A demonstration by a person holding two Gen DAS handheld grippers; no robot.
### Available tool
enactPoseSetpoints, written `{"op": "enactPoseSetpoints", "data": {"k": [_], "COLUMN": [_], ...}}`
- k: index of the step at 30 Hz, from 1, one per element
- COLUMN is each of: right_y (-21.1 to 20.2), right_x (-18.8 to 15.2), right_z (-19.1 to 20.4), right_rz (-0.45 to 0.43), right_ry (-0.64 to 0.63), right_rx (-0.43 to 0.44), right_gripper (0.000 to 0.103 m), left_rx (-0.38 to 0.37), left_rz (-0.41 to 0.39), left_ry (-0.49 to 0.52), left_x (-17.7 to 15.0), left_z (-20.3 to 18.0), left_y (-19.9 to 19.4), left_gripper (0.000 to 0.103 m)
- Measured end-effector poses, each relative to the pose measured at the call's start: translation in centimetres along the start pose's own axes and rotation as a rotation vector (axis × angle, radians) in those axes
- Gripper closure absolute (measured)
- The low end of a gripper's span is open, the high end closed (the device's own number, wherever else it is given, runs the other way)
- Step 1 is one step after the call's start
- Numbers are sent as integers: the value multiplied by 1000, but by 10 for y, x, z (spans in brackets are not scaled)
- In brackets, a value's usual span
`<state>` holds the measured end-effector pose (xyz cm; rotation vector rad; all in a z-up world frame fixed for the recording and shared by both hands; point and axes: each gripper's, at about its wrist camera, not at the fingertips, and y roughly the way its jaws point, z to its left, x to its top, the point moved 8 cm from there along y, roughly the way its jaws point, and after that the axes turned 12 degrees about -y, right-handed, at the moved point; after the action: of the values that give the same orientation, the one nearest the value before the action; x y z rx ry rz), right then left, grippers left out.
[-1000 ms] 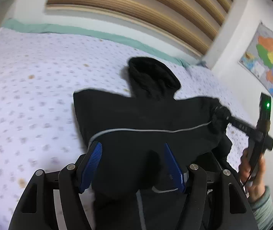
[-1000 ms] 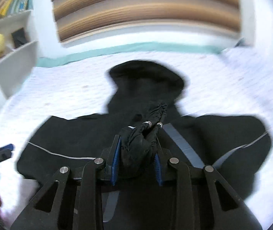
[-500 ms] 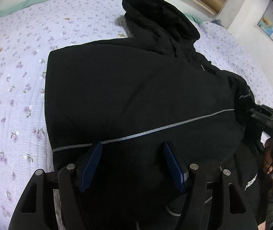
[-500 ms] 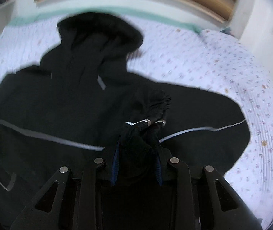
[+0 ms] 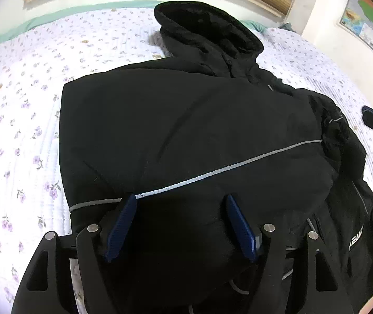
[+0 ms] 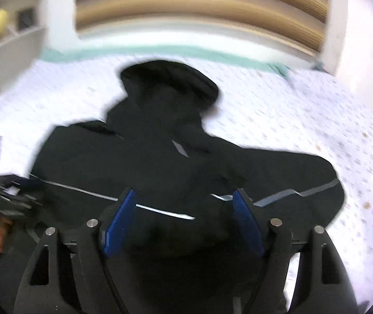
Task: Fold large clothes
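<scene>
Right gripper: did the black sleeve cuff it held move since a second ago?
Yes. The right gripper has just opened; the sleeve cuff has left its jaws and lies on the black hooded jacket.

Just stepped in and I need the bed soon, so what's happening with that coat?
A person with a two-finger gripper in each hand is folding a black hooded jacket on the floral bedspread. One sleeve already lies folded across the body. The right gripper has just been opening and its jaws now stand apart over the cloth, nothing pinched. The left gripper is open too, low over the jacket.
</scene>
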<state>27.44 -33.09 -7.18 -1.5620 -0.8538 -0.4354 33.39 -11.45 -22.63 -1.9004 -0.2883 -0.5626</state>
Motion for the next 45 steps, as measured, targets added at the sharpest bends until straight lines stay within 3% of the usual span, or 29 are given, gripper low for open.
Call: {"op": "enactPoseSetpoints", "data": {"k": [2, 3, 6, 10, 13, 17, 23, 25, 29, 33, 37, 42, 45], "right_y": [26, 39, 97, 103, 100, 87, 13, -13, -56, -60, -45, -17, 19], "right_x": [-6, -12, -53, -64, -68, -69, -64, -63, -66, -90, -122, -162, -172], "right_z": [14, 17, 26, 23, 27, 23, 1, -25, -102, -179, -229, -280, -296], "right_rz": [71, 101, 260, 174, 172, 200, 122, 81, 0, 14, 46, 70, 97], "right_ry": [-25, -29, 18, 82, 58, 94, 171, 229, 354, 445, 525, 661, 712], "right_rx": [-7, -12, 39, 110, 82, 115, 243, 257, 177, 62, 57, 41, 71], "right_gripper": [27, 34, 42, 39, 40, 39, 26, 26, 24, 19, 18, 17, 17], "left_rx": [-5, -7, -23, -52, -16, 37, -86, -156, -229, -202, -161, -74, -107], "left_rz": [-6, -10, -23, -35, -32, -17, -52, -57, -12, 35, 114, -38, -42], "left_ry": [-1, 2, 12, 11, 31, 61, 117, 115, 68, 33, 14, 196, 176], "left_x": [1, 1, 0, -1, -1, 0, 21, 36, 50, 45, 20, -1, -1], "left_z": [0, 0, 0, 2, -2, -15, -89, -127, -174, -196, -186, -196, -193], "left_y": [0, 0, 0, 3, 3, -16, -71, -81, -61, 1, 84, 92, 91], "left_gripper": [30, 30, 28, 25, 25, 27, 27, 27, 27, 27, 27, 24, 24]}}
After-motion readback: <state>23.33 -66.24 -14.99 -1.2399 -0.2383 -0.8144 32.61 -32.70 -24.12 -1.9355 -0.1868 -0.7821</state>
